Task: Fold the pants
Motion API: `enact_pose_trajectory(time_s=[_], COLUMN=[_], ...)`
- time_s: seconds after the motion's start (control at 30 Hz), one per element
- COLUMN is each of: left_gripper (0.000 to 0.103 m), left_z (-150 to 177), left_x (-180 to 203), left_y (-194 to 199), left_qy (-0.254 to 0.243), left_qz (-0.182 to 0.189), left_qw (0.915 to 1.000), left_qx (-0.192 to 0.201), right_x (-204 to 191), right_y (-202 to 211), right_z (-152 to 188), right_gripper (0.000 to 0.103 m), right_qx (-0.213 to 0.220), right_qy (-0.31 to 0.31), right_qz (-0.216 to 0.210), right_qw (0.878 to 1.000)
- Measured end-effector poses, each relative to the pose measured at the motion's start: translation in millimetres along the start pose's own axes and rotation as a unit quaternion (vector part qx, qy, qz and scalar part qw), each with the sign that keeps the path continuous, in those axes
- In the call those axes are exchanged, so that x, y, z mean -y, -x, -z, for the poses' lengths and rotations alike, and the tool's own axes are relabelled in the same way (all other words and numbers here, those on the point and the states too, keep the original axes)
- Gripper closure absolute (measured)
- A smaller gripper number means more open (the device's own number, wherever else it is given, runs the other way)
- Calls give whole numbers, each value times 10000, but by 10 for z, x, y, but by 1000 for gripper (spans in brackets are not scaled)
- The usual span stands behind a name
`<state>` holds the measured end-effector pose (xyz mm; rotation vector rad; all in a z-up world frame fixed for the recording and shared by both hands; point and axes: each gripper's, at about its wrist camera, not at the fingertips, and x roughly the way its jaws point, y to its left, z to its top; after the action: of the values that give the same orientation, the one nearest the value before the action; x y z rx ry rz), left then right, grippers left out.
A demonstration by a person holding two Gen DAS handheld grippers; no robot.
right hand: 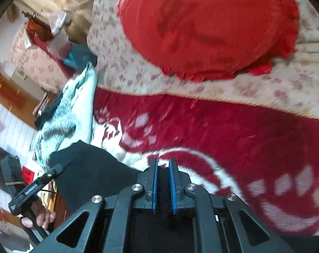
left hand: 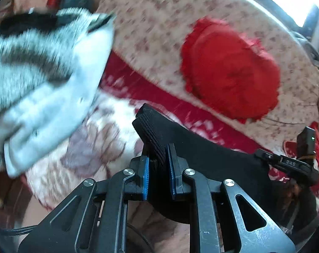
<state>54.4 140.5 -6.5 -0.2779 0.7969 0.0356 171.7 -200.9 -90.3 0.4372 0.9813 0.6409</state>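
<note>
Both grippers, left gripper (left hand: 157, 158) and right gripper (right hand: 163, 174), are clamping nearly closed on black knit pants (left hand: 193, 147), lifted over red-and-white patterned blanket (right hand: 233, 126); round red fringed cushion (right hand: 207, 27) at 12 o'clock. Folding is barely starting, no fold showing.

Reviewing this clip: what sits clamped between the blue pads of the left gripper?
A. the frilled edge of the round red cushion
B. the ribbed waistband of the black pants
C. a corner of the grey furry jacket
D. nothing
B: in the left wrist view the left gripper has its blue pads closed on the ribbed black waistband of the black pants.
</note>
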Motion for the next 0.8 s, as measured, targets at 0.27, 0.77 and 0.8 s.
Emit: enact_pose_trajectory(time_s=[0.27,0.77,0.8], left_gripper=[89,78,77], left_z=[232,303,284], left_x=[-301,-397,-414], left_y=[-632,-630,-576], left_qy=[341,369,333], left_qz=[-549,-487,-452], left_qw=[9943,9934,9937], left_qx=[-845,-973,-970], right_x=[117,-300,-304], right_y=[-24,-259,-217], right_z=[10,243,243], right_gripper=[94,92,92], right_qx=[102,-518,-499], right_qy=[-347,734,704], right_qz=[253,814,768], right_qw=[9990,9926,9933])
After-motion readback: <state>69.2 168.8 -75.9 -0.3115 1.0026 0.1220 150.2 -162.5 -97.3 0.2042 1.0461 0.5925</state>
